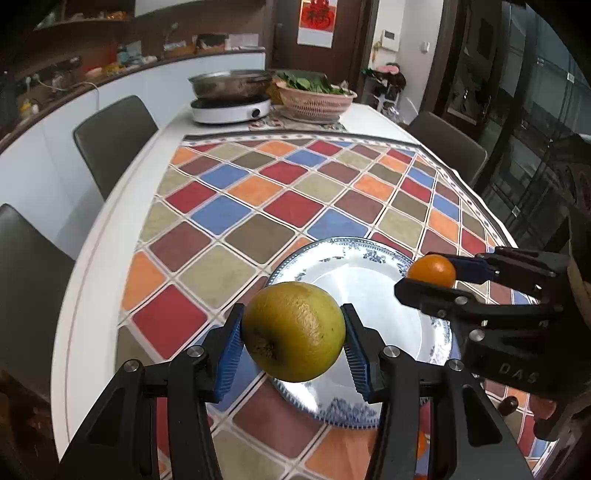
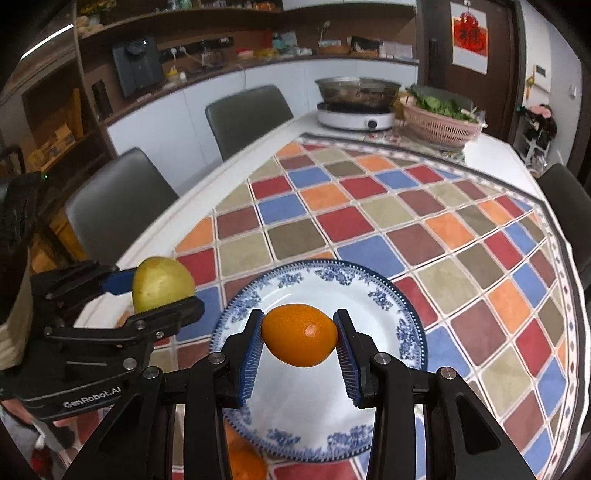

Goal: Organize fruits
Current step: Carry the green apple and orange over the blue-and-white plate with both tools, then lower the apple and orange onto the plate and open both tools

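dimpled yellow-green citrus [image 1: 293, 331]; smooth glossy orange [image 2: 300, 335]

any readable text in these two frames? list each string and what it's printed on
"GenRobot.AI": on the body of the left gripper, seen in the right wrist view.
"DAS": embossed on the body of the right gripper, seen in the left wrist view.
Red wall poster: one large character, too blurred to read.
Shelf items: labels too small to read.

— Did any lettering show on the grippers?
— "GenRobot.AI" stood in pale letters on the left gripper [image 2: 162, 295] body, seen from the right wrist; "DAS" was moulded on the right gripper [image 1: 432, 275] housing.
— And the red wall poster [image 2: 471, 37]?
— It bore a large dark character, too blurred to read.
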